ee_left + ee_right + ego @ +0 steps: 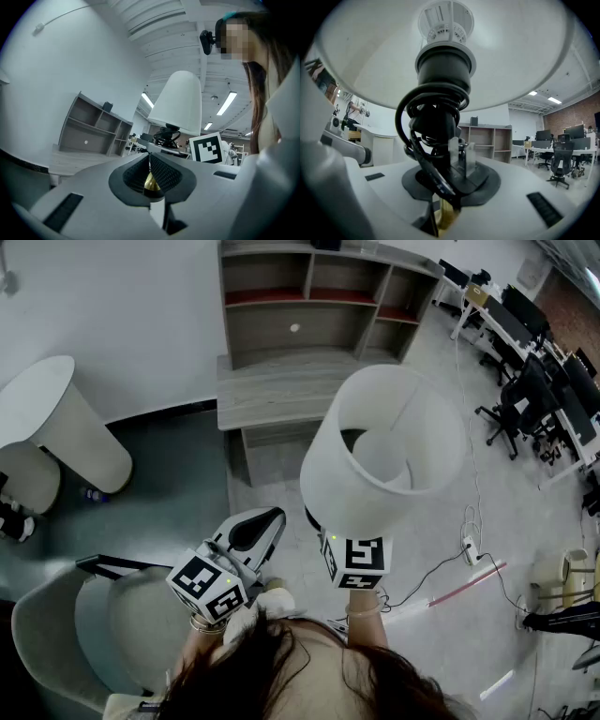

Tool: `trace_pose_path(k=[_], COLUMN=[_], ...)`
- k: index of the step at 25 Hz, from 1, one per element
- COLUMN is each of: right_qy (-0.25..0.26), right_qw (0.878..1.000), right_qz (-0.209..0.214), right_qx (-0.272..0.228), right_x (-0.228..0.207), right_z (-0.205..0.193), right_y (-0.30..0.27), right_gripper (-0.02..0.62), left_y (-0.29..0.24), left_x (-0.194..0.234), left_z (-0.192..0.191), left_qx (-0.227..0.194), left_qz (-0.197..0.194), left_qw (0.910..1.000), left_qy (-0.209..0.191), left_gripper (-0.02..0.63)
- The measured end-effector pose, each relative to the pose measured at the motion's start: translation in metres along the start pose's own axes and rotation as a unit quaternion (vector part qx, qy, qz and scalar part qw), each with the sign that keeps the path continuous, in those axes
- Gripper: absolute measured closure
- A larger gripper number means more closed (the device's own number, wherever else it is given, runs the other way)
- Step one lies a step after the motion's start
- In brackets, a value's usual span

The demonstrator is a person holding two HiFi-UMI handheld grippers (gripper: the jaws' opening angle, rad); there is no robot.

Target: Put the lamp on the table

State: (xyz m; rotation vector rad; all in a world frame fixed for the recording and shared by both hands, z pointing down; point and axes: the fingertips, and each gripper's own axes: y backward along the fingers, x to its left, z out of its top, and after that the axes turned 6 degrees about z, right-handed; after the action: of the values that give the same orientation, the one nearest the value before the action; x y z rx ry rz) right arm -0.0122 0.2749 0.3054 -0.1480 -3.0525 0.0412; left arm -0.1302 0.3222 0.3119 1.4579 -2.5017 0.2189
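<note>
Table lamp (375, 474) with a white tapered shade (180, 101) and a black socket stem (443, 79), carried upright in the air over the pale floor. It was near the front of the grey wood-grain worktop (281, 395) with its shelf unit, but not yet on it. The right tongs (450, 176) were clamped on the stem below the shade, over a black cord (408, 123) coiled round it. The lamp was probably light but top-heavy. Its shade looked thin and easily dented, so the stiff stem seemed the sound place to grip, though the loose coils might slide under the pads. The left tongs (150, 169) were pressed together with nothing held, just beside the lamp. No brand or readable writing appeared, only black-and-white square markers on each gripper's cube (361, 561).
</note>
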Motion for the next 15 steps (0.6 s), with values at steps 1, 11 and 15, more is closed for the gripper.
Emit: trace_pose_path(k=[1, 11, 15], right_qy=[-0.001, -0.01, -0.015], right_qw=[1.0, 1.0, 1.0], right_qz=[-0.002, -0.007, -0.011], right_qx=[-0.002, 0.0, 0.001], right_x=[-0.001, 0.001, 0.001], right_z=[0.002, 0.001, 0.001], right_y=[-0.004, -0.05, -0.064], right_gripper=[0.499, 0.499, 0.499], left_y=[-0.001, 0.004, 0.011], left_x=[0.004, 0.056, 0.076], left_z=[0.002, 0.005, 0.008], left_qx=[-0.002, 0.001, -0.004], left_qz=[0.001, 0.021, 0.033], left_qw=[1.0, 0.9996, 0.999], left_qy=[0.002, 0.021, 0.031], left_gripper=[0.588, 0.586, 0.586])
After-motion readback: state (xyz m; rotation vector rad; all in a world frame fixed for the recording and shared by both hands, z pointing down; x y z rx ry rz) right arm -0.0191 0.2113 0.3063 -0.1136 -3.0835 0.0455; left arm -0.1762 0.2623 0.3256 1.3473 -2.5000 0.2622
